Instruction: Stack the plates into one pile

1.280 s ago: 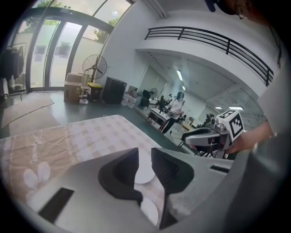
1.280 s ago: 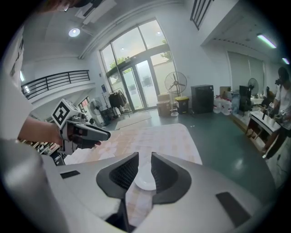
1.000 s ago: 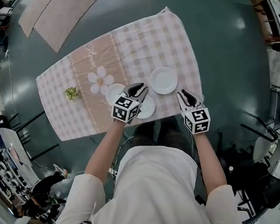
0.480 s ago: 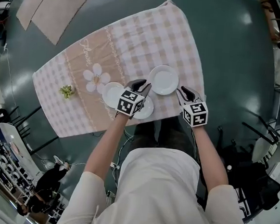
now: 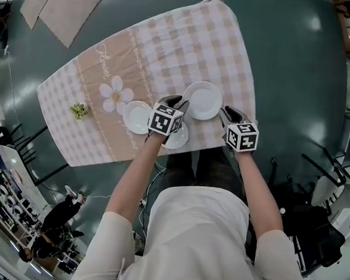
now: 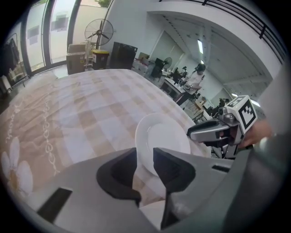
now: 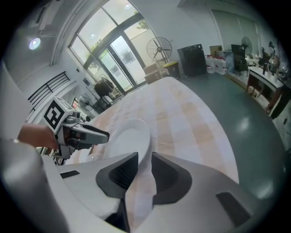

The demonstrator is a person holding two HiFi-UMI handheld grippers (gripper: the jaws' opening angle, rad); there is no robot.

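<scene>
Reaching forward with both arms, tilted steeply down over the checked cloth [image 5: 170, 51]. Held left gripper [image 5: 179, 102] at 9 o'clock of the far plate [image 5: 205, 99], jaws apart, just opened wider, clamping nothing. Held right gripper [image 5: 225, 112] at its 4 o'clock, jaws parted, empty. Showed second plate [image 5: 136, 116] at 8 o'clock and third plate [image 5: 180, 138] at 7.

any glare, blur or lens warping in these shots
Head view: fisheye bows the cloth edges; light glints on the floor. Left gripper view: black round vignette, plate fairly sharp. Right gripper view: windows blown out, same vignette.
</scene>
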